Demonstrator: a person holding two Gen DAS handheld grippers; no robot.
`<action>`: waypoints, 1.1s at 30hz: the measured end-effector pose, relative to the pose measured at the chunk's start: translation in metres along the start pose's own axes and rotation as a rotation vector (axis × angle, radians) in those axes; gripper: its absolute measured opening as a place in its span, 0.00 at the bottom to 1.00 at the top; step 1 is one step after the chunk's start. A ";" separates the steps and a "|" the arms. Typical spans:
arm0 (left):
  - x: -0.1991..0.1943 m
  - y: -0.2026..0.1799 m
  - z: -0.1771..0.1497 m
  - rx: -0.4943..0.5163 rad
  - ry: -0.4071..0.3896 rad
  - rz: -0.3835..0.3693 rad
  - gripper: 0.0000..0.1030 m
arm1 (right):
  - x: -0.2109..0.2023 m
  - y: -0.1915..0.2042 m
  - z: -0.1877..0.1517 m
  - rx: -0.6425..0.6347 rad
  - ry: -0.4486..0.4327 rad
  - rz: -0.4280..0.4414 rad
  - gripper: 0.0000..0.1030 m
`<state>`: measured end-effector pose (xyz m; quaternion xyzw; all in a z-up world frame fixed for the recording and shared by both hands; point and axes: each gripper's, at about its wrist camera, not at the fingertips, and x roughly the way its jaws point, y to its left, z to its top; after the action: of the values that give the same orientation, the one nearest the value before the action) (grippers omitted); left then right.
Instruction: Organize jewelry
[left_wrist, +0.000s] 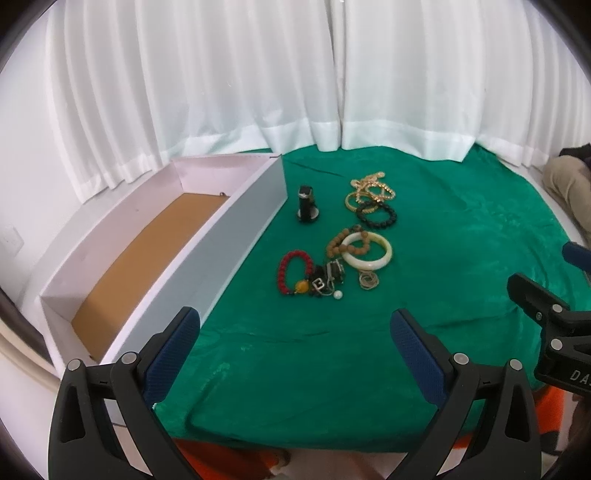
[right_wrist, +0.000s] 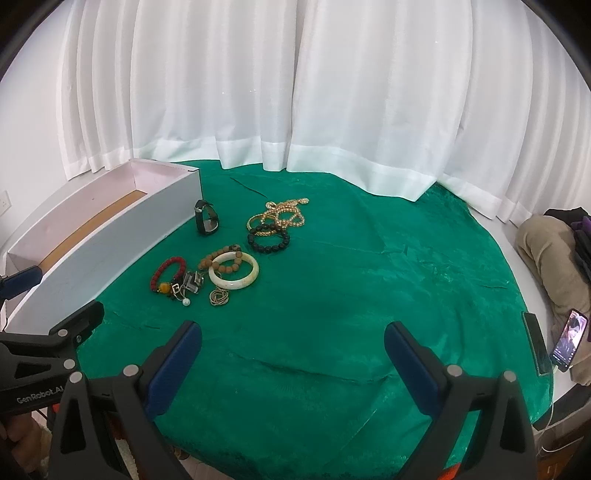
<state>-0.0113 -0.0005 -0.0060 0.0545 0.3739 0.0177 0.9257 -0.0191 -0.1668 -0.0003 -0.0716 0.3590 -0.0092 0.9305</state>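
Observation:
Jewelry lies in a loose pile on the green cloth (left_wrist: 443, 258): a red bead bracelet (left_wrist: 291, 271), a white bangle (left_wrist: 366, 251) over brown beads, a black bead bracelet (left_wrist: 376, 216), gold chains (left_wrist: 369, 190), small charms and a pearl (left_wrist: 328, 282), and a black watch (left_wrist: 307, 208). A long white box (left_wrist: 207, 251) with a brown floor stands at the left. My left gripper (left_wrist: 295, 332) is open and empty, short of the pile. My right gripper (right_wrist: 293, 345) is open and empty, to the right of the pile (right_wrist: 221, 258).
White curtains (left_wrist: 295, 92) hang behind the table. In the right wrist view a phone (right_wrist: 569, 339) with a lit screen and a dark flat device (right_wrist: 535, 343) lie at the cloth's right edge, beside folded clothes (right_wrist: 554, 251). The right gripper's arm (left_wrist: 546, 321) shows at the left view's right edge.

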 end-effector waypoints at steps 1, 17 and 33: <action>0.000 0.000 0.000 0.001 0.000 0.001 1.00 | 0.000 0.000 0.000 -0.001 0.000 0.000 0.98; 0.024 0.020 -0.008 -0.018 0.083 -0.109 1.00 | 0.002 0.000 -0.002 0.002 0.007 0.001 0.98; 0.101 0.032 0.008 -0.049 0.174 -0.304 0.99 | 0.036 -0.023 -0.009 0.053 0.083 0.018 0.98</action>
<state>0.0672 0.0380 -0.0667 -0.0269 0.4561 -0.1090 0.8828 0.0031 -0.1935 -0.0277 -0.0432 0.3977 -0.0133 0.9164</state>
